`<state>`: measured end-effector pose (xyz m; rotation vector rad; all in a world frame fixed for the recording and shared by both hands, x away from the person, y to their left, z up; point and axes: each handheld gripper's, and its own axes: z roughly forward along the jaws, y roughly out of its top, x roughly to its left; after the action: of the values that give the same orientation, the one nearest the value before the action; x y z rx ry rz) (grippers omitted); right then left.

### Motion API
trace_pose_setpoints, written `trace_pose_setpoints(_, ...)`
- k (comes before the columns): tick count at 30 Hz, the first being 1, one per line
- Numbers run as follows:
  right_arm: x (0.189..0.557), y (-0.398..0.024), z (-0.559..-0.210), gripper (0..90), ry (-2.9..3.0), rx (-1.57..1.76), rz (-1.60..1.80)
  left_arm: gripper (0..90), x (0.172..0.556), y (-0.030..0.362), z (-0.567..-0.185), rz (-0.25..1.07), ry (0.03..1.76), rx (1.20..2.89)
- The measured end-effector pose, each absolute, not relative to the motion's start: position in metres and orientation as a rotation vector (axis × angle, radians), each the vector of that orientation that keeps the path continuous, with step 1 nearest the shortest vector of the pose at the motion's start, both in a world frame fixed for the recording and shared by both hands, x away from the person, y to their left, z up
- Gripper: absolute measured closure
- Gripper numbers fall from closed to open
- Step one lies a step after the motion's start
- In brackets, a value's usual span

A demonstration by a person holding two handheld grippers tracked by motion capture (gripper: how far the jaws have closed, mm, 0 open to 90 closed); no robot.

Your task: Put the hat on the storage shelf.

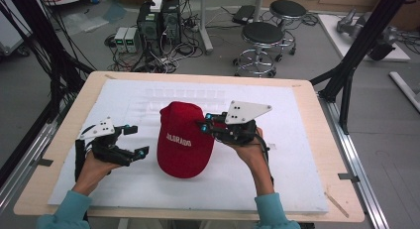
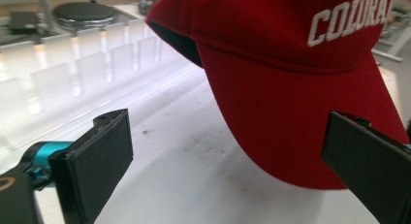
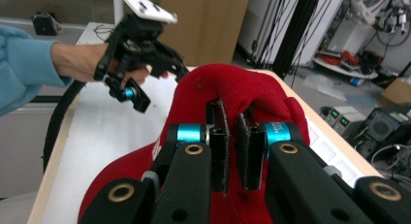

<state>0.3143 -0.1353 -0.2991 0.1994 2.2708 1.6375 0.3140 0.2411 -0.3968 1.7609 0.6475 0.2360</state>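
A red cap (image 1: 184, 142) is held near the middle of the white mat (image 1: 297, 179), with its brim toward the near edge. The right gripper (image 1: 205, 124) is clenched on the fabric of the crown; in the right gripper view a fold of red cloth is seen pinched between the two jaws, which stand almost together. In the left gripper view the brim hangs over the mat with a shadow below it, so the cap is judged to be lifted off the mat, or at least its brim side is.

The left gripper (image 1: 137, 140) is released: its jaws stand wide apart, just beside the left side of the cap, and nothing is pressed between them. In the left gripper view the brim is seen between and beyond the jaws, not touched by them.

So the grasp by one gripper is done. The second grasp is not yet made. What is left seems to be the taking of the brim or the side by the left gripper, and then the carrying or placing of the cap; where it must go cannot be told. A row of clear dividers (image 2: 72, 64) stands near the far edge of the mat.
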Motion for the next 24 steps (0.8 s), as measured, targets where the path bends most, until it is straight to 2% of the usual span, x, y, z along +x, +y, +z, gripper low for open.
trace_pose_setpoints(13, 0.310, -0.136, -0.293, 85.5, 2.245, 0.136, 1.680, 4.9, 0.328, 0.222, -0.405, 0.015, 0.630, 1.751)
trace_pose_setpoints(18, 0.309, -0.136, -0.293, 85.5, 2.239, 0.122, 1.688, 4.9, 0.329, 0.214, -0.407, -0.027, 0.606, 1.765)
trace_pose_setpoints(20, 0.308, -0.136, -0.292, 85.5, 2.238, 0.113, 1.690, 9.0, 0.329, 0.213, -0.408, -0.048, 0.594, 1.758)
trace_pose_setpoints(24, 0.307, -0.136, -0.292, 85.5, 2.236, 0.100, 1.696, 10.8, 0.330, 0.210, -0.408, -0.084, 0.585, 1.738)
